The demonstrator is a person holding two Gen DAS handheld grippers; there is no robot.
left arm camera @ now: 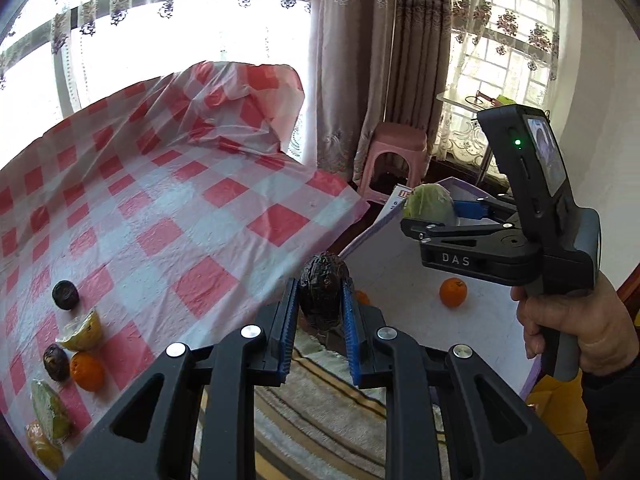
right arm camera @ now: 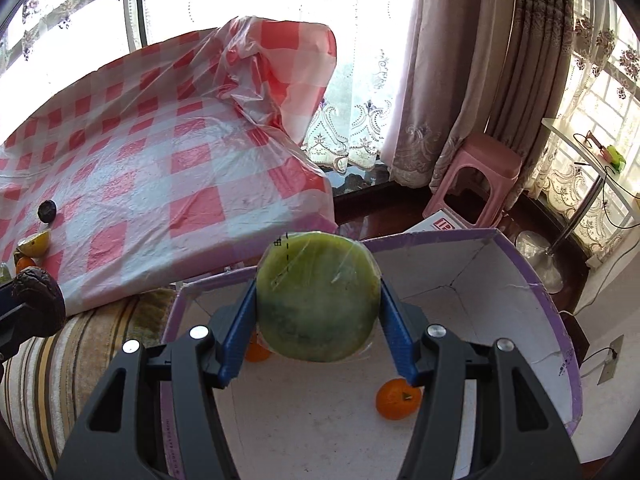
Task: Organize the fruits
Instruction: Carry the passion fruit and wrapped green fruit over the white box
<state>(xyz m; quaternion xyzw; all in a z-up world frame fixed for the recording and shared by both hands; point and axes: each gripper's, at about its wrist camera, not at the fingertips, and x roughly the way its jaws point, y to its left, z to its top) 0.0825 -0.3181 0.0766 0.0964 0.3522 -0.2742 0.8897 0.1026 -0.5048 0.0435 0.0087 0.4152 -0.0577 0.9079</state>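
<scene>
Left wrist view, my left jaws: my left gripper (left arm camera: 320,312) is pinched narrow on a dark wrinkled fruit (left arm camera: 324,290), held at 12 o'clock from my fingers, past the table edge and over the near rim of the box (left arm camera: 404,276)

Left wrist view, my right jaws: my right gripper (left arm camera: 432,210) sits at 2 o'clock in my hand (left arm camera: 580,332), clamped on a green wrapped fruit (left arm camera: 429,201)

Left wrist view, box contents: one orange (left arm camera: 453,292) lies on the white floor at 3 o'clock from the dark fruit, and a second orange (left arm camera: 362,297) peeks out just beside my right finger

Left wrist view, still on the table: on the checked cloth (left arm camera: 180,208) at 8 to 9 o'clock I count two dark fruits, a yellow piece, an orange and more wrapped pieces at the bottom-left rim; I cannot count those exactly

Right wrist view, my right jaws: right gripper (right arm camera: 318,300) spread part-way, both blue pads pressing the green wrapped fruit (right arm camera: 318,300), over the box (right arm camera: 532,280)

Right wrist view, box contents: an orange (right arm camera: 398,398) at 5 o'clock, another orange (right arm camera: 256,352) half hidden at 7 o'clock

Right wrist view, left edge: the dark wrinkled fruit (right arm camera: 38,300) shows at 9 o'clock

Progress, my judgement: early to middle; two in, two carried, several left on the table
</scene>
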